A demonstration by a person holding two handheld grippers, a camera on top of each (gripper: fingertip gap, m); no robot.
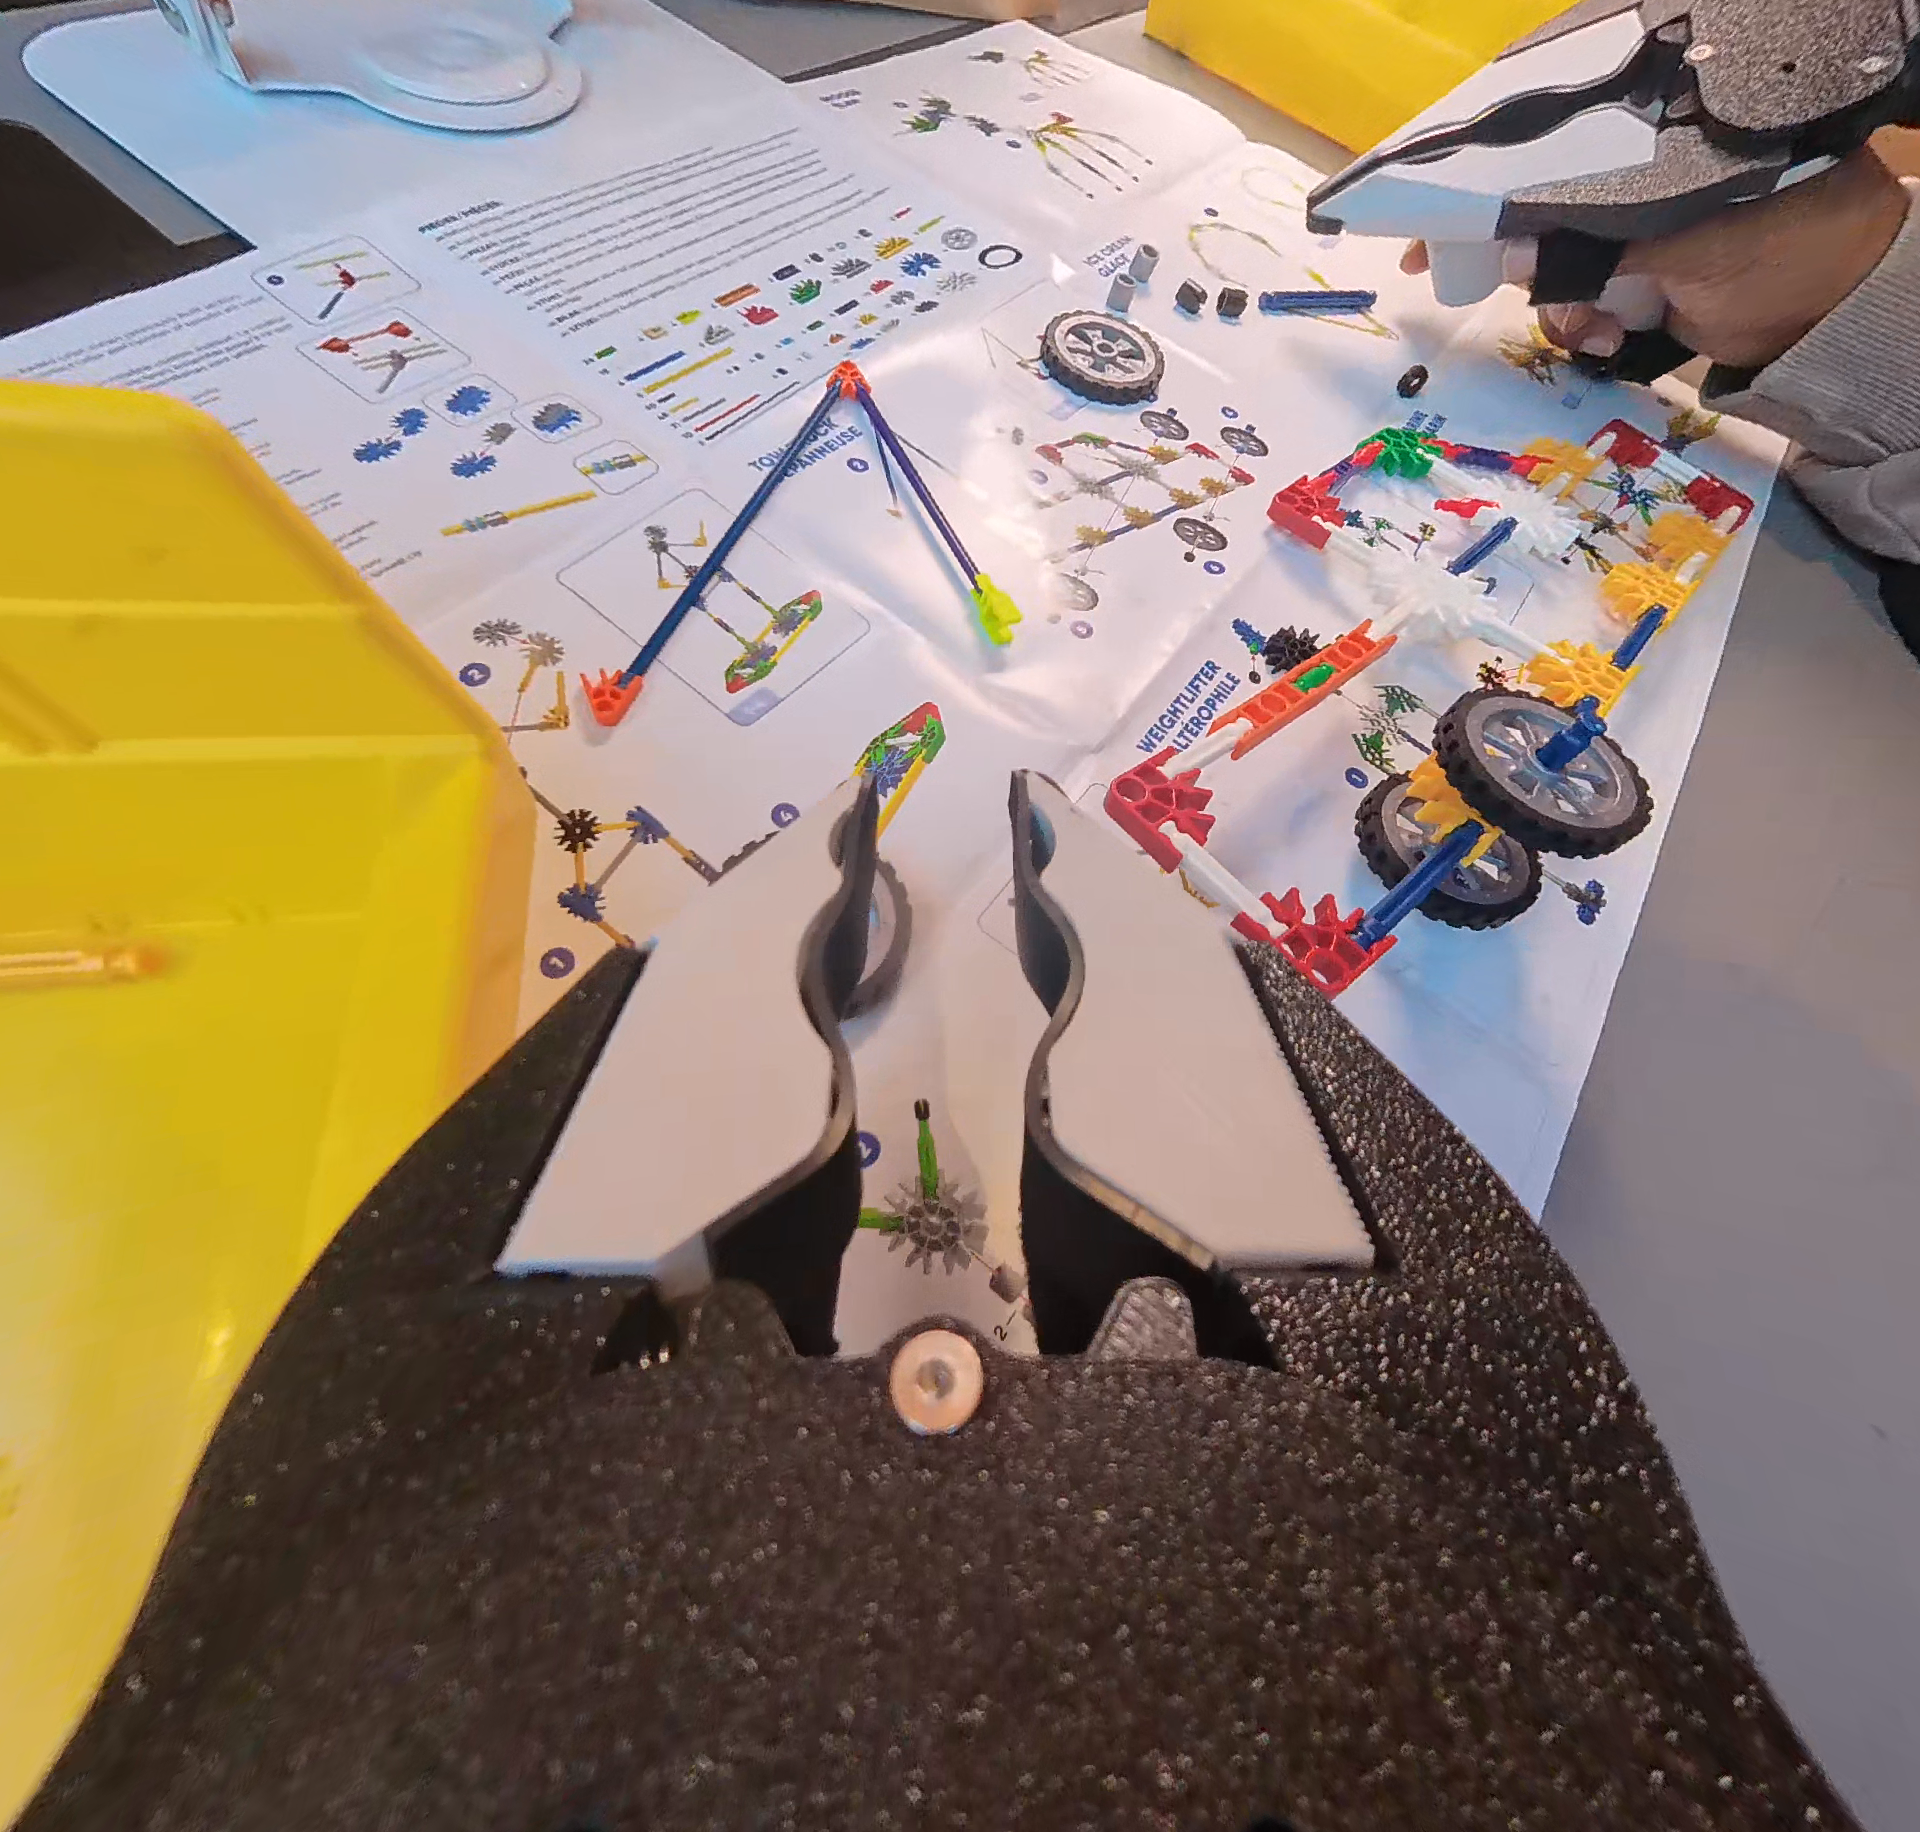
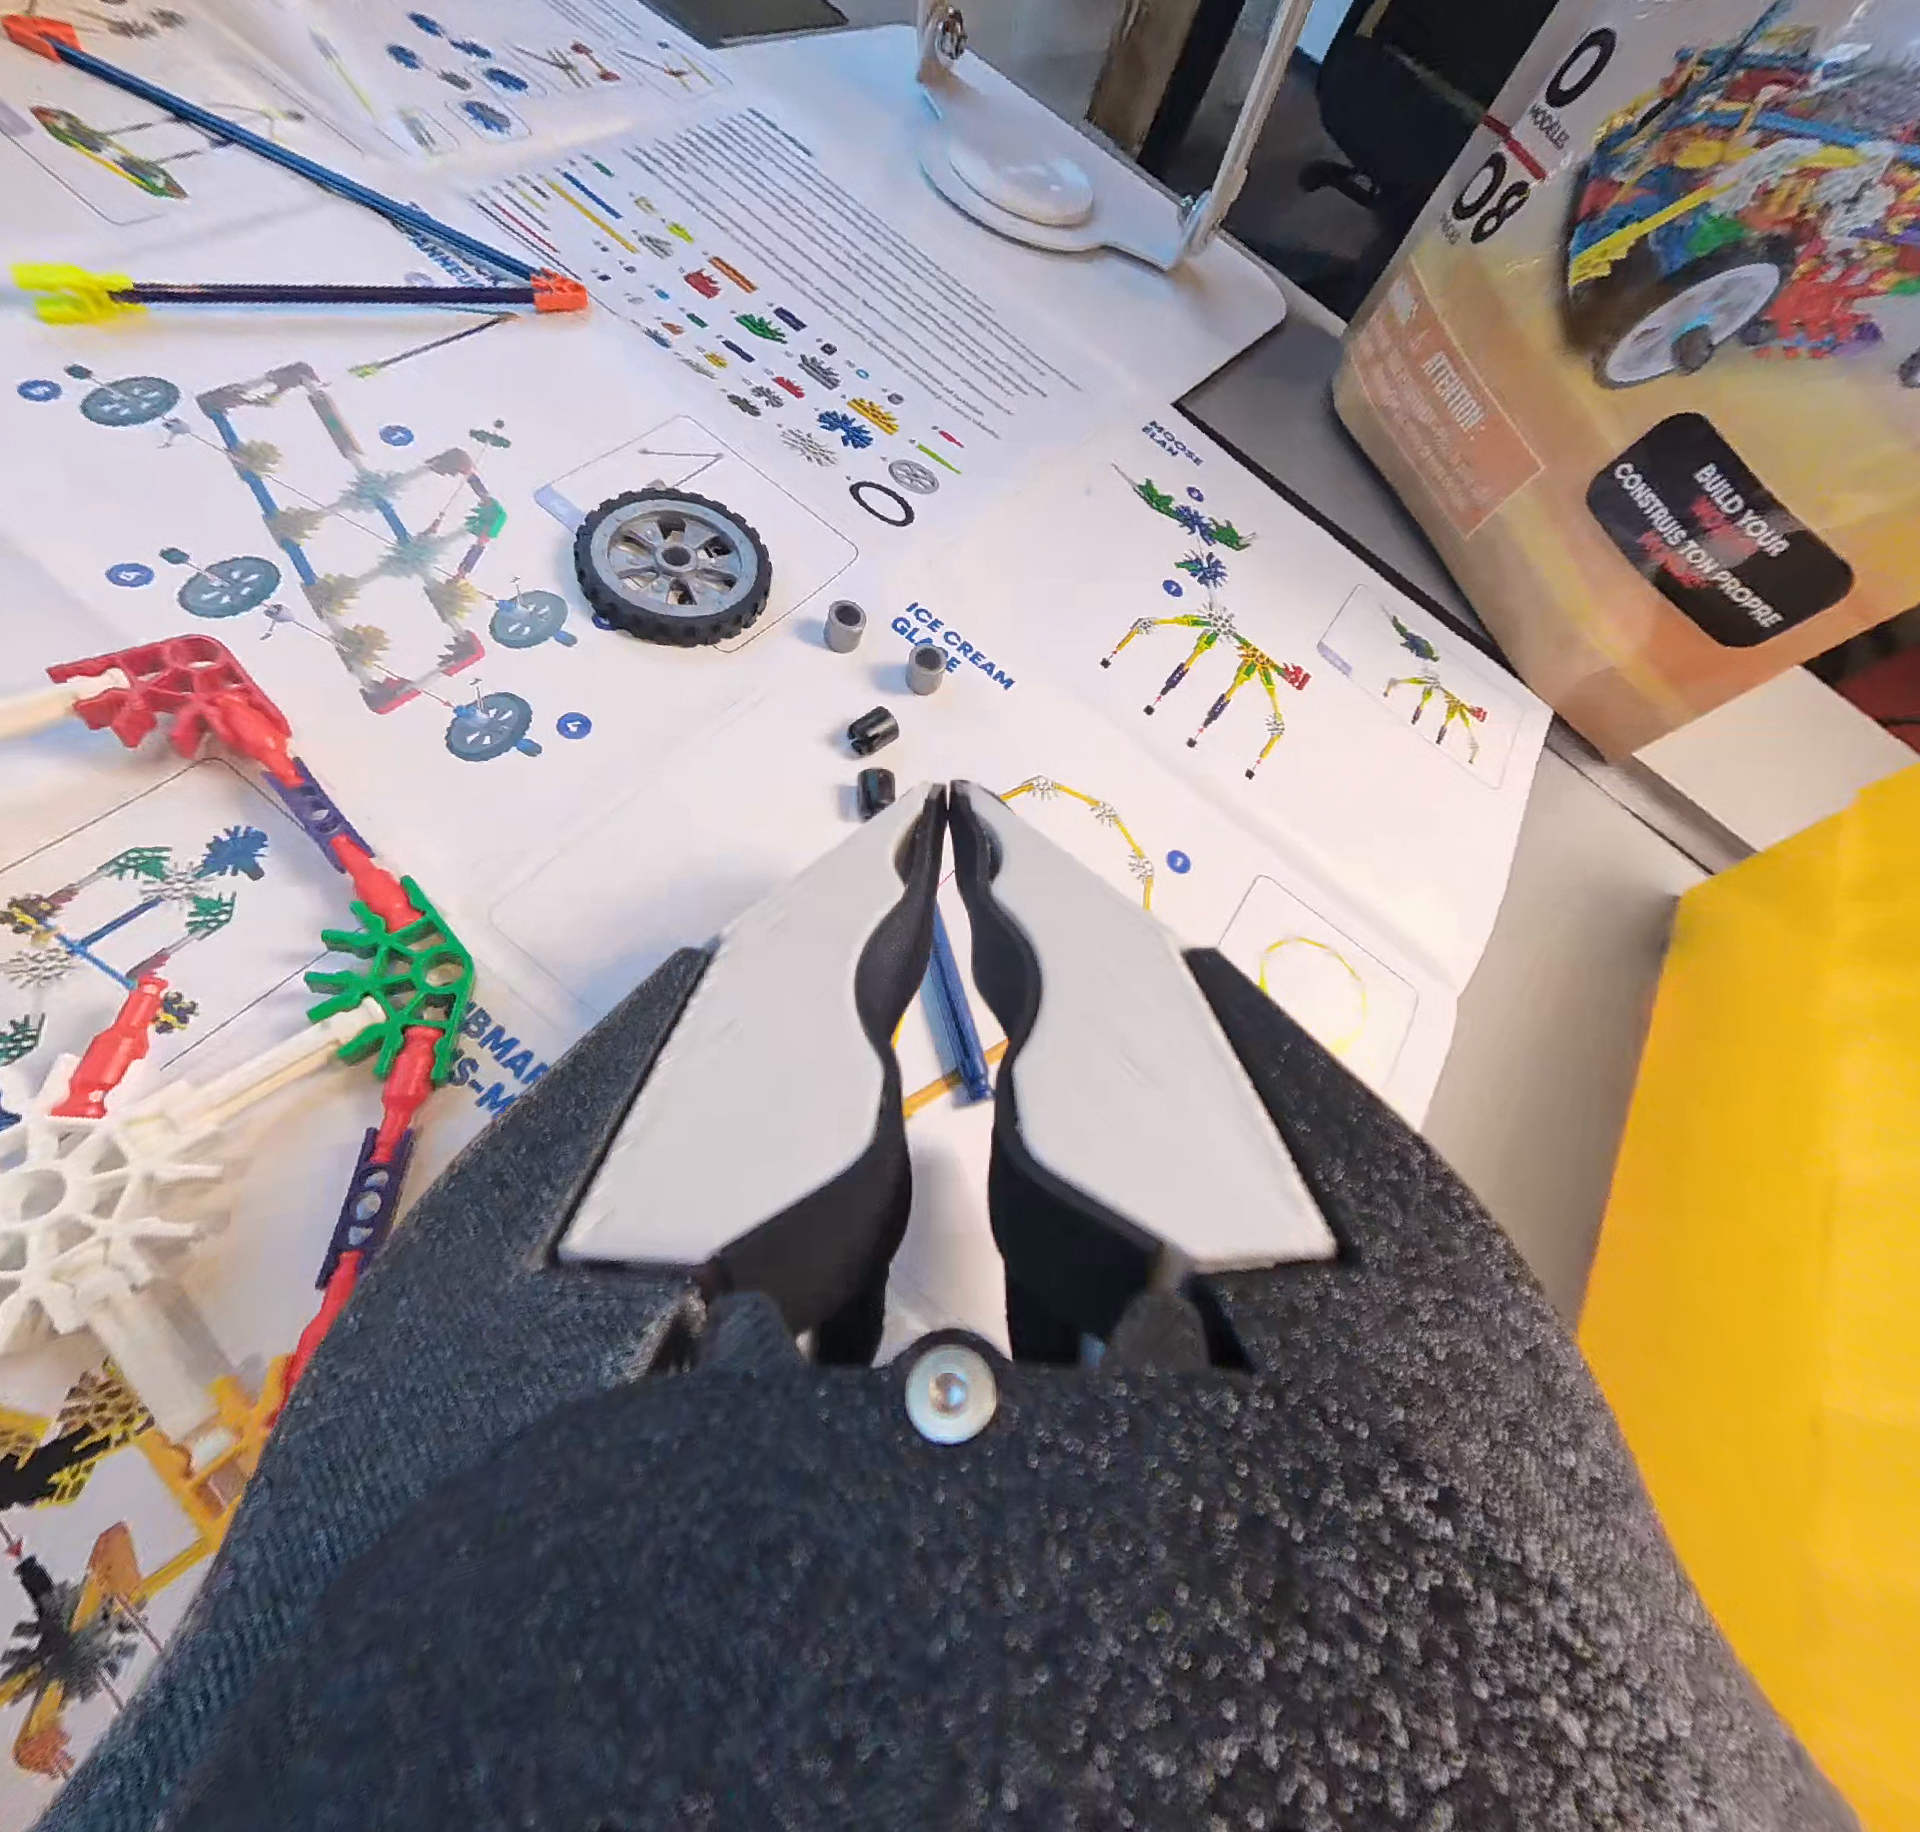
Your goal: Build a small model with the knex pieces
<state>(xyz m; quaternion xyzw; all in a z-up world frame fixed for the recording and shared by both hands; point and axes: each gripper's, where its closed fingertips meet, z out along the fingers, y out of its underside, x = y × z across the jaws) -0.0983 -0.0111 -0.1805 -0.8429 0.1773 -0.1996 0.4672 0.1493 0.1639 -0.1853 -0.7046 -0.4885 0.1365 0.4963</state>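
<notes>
Left wrist view, left to right: a yellow bin (image 1: 208, 743) crowds your left side, close against the gripper body. Beyond it the instruction sheet (image 1: 644, 255) covers the table, bearing two blue rods joined in a V (image 1: 790, 504) with orange and lime connectors. Your left gripper (image 1: 940, 795) hovers above the sheet, fingers parted, grasping nothing; a grey-hubbed wheel (image 1: 878, 935) lies partly hidden behind the left finger. To the right lies the rod-and-connector frame (image 1: 1455, 577) with two black-tyred wheels on a blue axle (image 1: 1496, 816). At upper right, your hand (image 1: 1683, 296) holds the other gripper tilted down toward the sheet.

Right wrist view, left to right: the frame's red and green corner (image 2: 343, 909), a loose wheel (image 2: 673, 564), four small spacers (image 2: 878, 712) just ahead of the tips. Your right gripper (image 2: 948, 793) is clenched at the tips, with a blue rod (image 2: 956, 1013) below the fingers; whether it is gripped, you cannot tell. The set's box (image 2: 1662, 328) and a yellow bin edge (image 2: 1766, 1263) stand right.
</notes>
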